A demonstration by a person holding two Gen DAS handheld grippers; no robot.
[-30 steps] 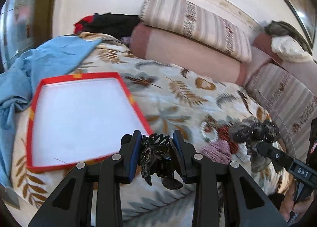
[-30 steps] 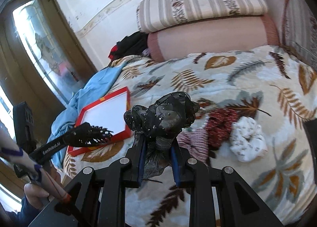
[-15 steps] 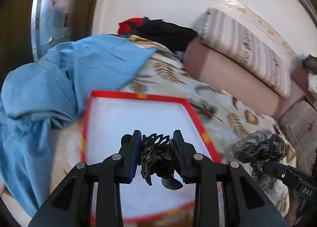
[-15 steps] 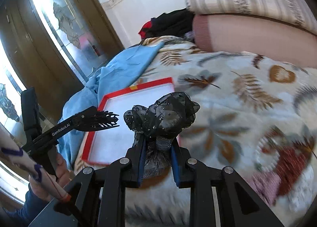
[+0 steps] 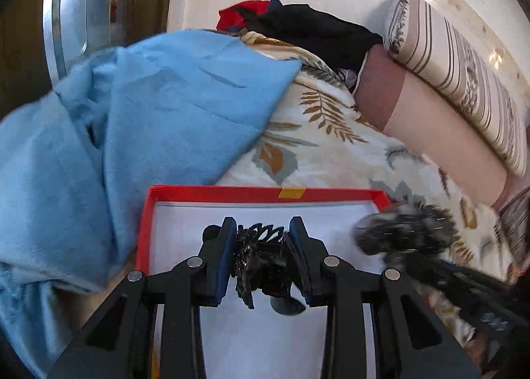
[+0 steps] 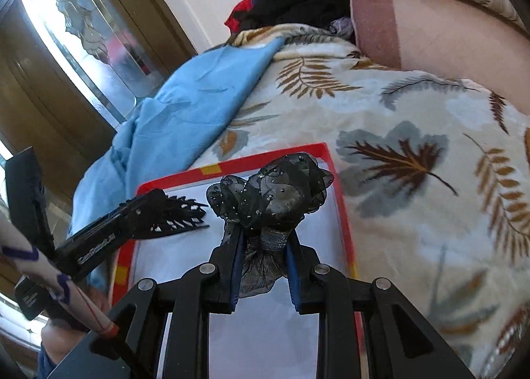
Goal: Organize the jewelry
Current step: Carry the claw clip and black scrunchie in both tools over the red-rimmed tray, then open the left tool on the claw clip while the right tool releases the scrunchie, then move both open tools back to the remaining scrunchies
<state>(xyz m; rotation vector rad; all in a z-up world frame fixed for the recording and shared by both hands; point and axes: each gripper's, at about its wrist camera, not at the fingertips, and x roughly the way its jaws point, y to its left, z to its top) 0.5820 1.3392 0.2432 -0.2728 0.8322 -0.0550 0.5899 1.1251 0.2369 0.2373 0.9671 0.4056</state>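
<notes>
- Left wrist view: the left gripper has its two fingers clamped on a black hair claw clip, whose leaf-cut top shows between the blue pads
- The clip hangs above the white floor of a shallow red-rimmed box, near the box's far edge; whether it touches the floor I cannot tell
- At the right of this view, blurred, the right gripper carries a black sheer scrunchie over the box's far right corner
- The box lies on a leaf-print blanket, with a blue cloth bunched just beside its left and far side; striped and pink bolsters lie along the wall behind
- Right wrist view: the right gripper is pinched on the scrunchie by its gathered lower part, the studded ruffle standing up above the fingertips
- The scrunchie is held over the box, toward its far right corner
- At the left the left gripper reaches in over the box with the clip gripped in it, its teeth pointing toward the scrunchie, near it but apart
- A person's hand in a patterned sleeve holds that gripper's handle at the lower left
</notes>
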